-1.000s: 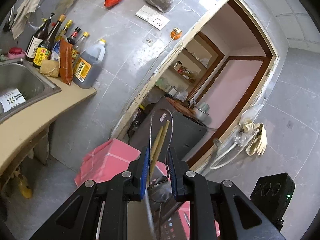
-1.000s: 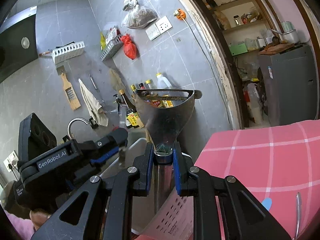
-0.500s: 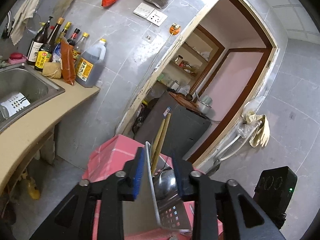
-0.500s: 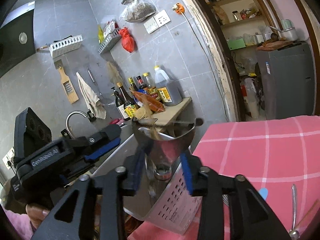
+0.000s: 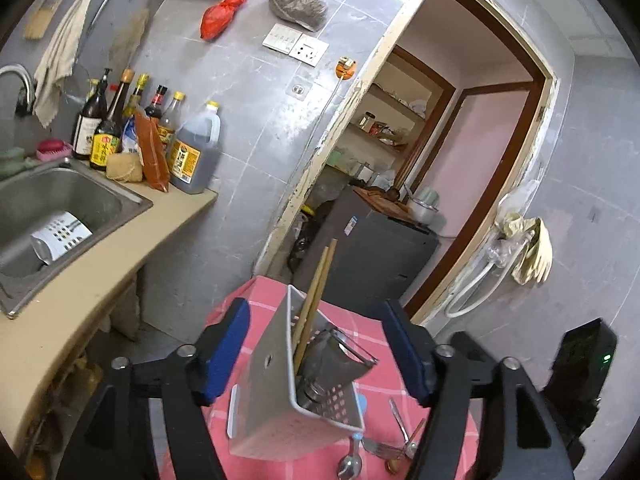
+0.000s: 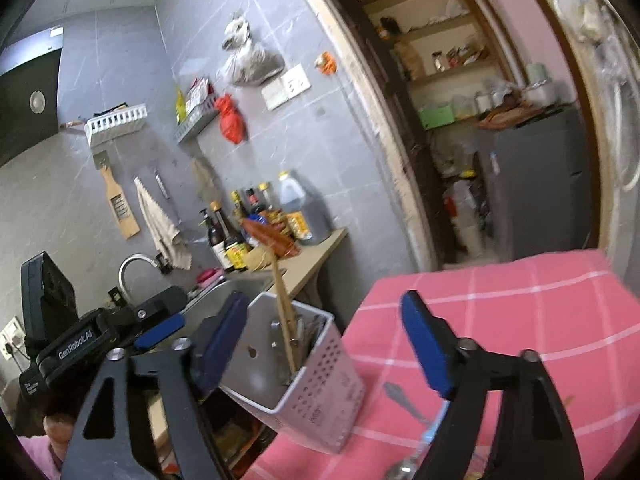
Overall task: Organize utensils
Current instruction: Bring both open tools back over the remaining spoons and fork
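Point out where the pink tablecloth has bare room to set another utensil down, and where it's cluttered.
Bare: the pink tablecloth beyond the white utensil holder, toward its far edge. Crowded: the near strip beside the holder, where loose spoons lie.

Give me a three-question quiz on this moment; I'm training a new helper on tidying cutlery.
1. True or false: the left gripper is shut on the holder.
2. What sticks highest out of the holder? A) chopsticks B) fork C) knife
3. Where do the loose spoons lie?

Key:
1. False. Both the left and the right gripper are open.
2. A
3. On the pink tablecloth, beside the holder.
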{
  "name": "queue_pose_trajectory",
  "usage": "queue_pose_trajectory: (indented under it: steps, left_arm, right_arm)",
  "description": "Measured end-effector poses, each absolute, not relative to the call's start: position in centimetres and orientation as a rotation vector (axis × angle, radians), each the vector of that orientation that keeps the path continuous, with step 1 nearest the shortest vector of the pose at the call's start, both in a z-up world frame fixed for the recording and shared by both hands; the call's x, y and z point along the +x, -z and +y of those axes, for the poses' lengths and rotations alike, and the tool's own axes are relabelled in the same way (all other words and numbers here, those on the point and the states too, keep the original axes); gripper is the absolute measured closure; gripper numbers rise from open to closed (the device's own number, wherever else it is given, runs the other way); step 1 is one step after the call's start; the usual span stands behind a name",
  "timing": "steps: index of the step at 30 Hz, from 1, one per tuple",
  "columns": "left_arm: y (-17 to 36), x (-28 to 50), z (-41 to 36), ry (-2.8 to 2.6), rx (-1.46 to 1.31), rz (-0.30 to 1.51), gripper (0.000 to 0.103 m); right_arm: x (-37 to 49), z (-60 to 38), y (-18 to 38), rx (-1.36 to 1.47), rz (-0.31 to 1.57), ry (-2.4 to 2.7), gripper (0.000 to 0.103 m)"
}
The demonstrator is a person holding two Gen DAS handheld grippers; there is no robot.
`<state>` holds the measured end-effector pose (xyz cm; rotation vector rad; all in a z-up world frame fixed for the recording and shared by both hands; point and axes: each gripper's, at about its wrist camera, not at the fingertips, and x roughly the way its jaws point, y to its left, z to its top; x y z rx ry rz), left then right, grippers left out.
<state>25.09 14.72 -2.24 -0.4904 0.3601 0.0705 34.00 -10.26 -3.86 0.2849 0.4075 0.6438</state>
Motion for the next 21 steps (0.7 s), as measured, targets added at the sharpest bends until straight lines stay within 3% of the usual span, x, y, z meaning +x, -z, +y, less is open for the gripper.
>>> queue_pose_trajectory:
  steps: [4, 6, 10, 21]
  left_arm:
    - [0.9, 24.1, 12.6, -0.097, -0.434, 0.356, 0.012]
    - [0.3, 23.7, 11.2, -0.106, -0.398, 0.351, 0.006]
    - [-0.2, 23.2, 8.2, -0.1, -0.328, 0.341, 0.002]
    - [1.5, 22.5, 0.8, -0.052, -0.264, 0.334, 0.001]
  right_arm:
    - [32.7, -13.2, 2.3, 0.246, 0.366, -0.586, 0.002]
    - [32.0, -14.7, 1.7, 0.222, 0.344, -0.554, 0.001]
    - [31.0, -17.3, 0.8, 0.174, 0.326, -0.502, 0.001]
    - [30.0, -23.2, 1.8, 0.12, 0.334, -0.377, 0.001]
